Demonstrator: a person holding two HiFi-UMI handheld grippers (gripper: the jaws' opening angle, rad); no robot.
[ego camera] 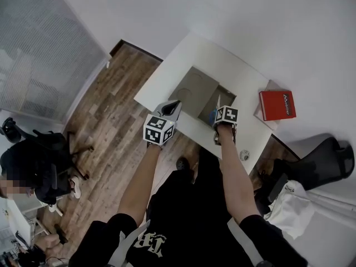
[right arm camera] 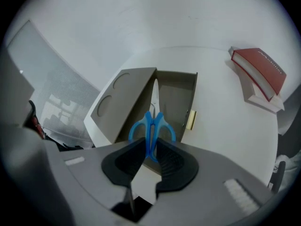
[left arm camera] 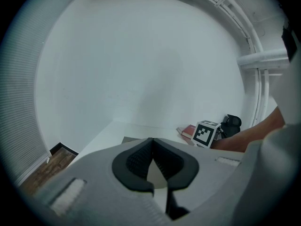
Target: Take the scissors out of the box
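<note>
Jaws of the right claw (right arm camera: 151, 143) pinch the blue handles of the scissors (right arm camera: 151, 119), blades pointing down over the open box (right arm camera: 176, 98) on the white tabletop (right arm camera: 221, 135), a hold suited to drawing them straight out. Left claw (left arm camera: 151, 147), shut and empty, hovers beside the lid (right arm camera: 120, 105).

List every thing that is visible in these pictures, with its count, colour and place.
scissors: one, blue handles, above the open box, held in the right gripper
box: one, grey-brown, lid open, on the table
latch: one, brass-coloured, on the box's edge
book: one, red, at the table's right side
table: one, white, under the box
office chair: one, black, right of the table
bag: one, white, beside the office chair
floor: wooden, brown, left of the table
left gripper: one, grey, shut, empty
right gripper: one, grey, shut on the scissors
</note>
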